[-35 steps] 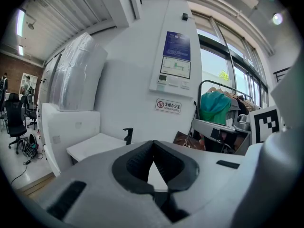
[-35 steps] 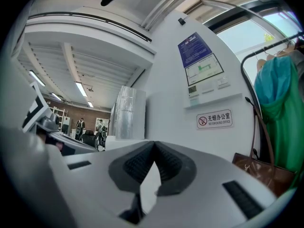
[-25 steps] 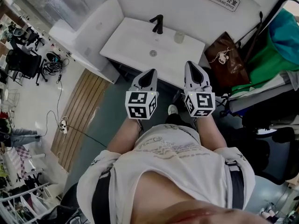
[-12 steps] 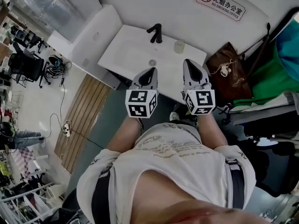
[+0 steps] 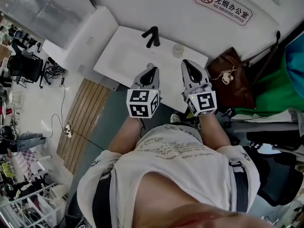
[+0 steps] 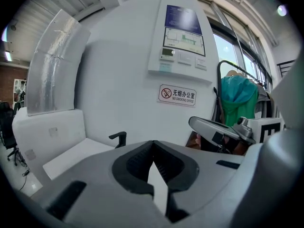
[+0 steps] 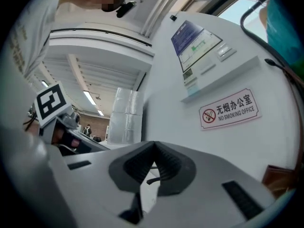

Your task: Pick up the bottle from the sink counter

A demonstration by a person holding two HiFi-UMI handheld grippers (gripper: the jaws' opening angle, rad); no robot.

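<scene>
Sitting on the white sink surface (image 5: 126,49), bottle (image 5: 178,50) is just right of the black faucet (image 5: 152,36), close to the wall, untouched. Both grippers hang over the surface's near edge, apart from the bottle: right gripper (image 5: 186,63) is the nearer one, left gripper (image 5: 152,71) just beside it. Fingers on both are clenched together, nothing between them. Brown bag (image 5: 229,70) stands right of the sink, with a no-smoking sign (image 5: 223,4) on the wall above.

bottle (image 5: 178,50) on sink counter (image 5: 124,51) (beside faucet (image 5: 152,36)) | left gripper (image 5: 152,70), right gripper (image 5: 186,63) nearby
</scene>
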